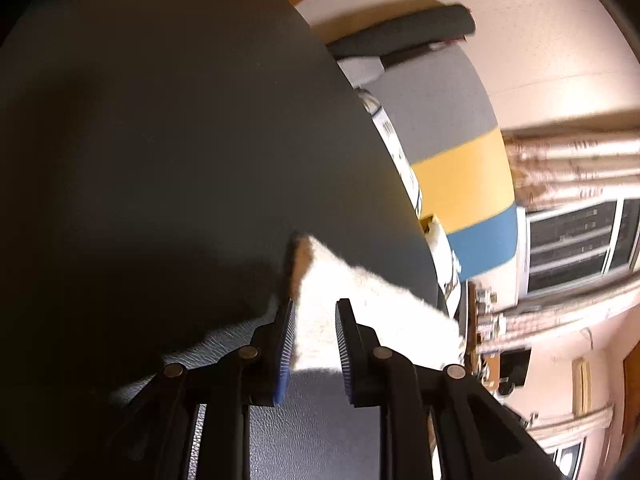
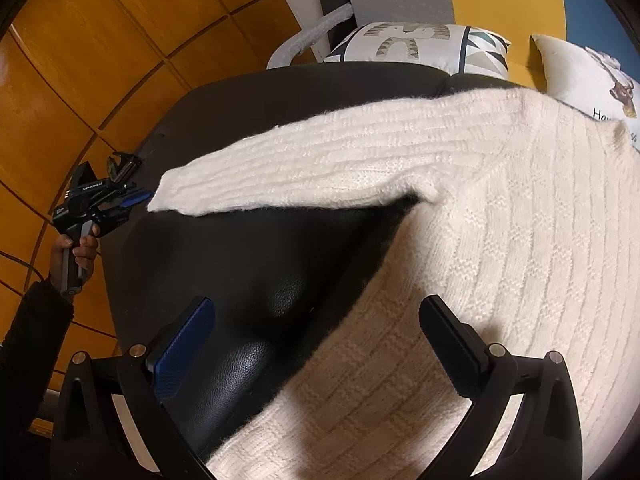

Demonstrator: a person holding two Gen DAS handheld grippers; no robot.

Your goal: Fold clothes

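Left gripper [image 1: 314, 322] straddled the sleeve cuff [image 1: 316, 276] near the sofa seat's [image 1: 160, 140] left edge, pads not yet pinching. Right gripper [image 2: 316, 344] gaped over the sweater [image 2: 500, 240]. I judged: pinch deeper, lift slowly.

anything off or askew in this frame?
Nothing damaged or spilled. The cream sweater lies on the dark surface with one sleeve stretched out sideways, unfolded. The left gripper is at the cuff; the right gripper is open above the hem.
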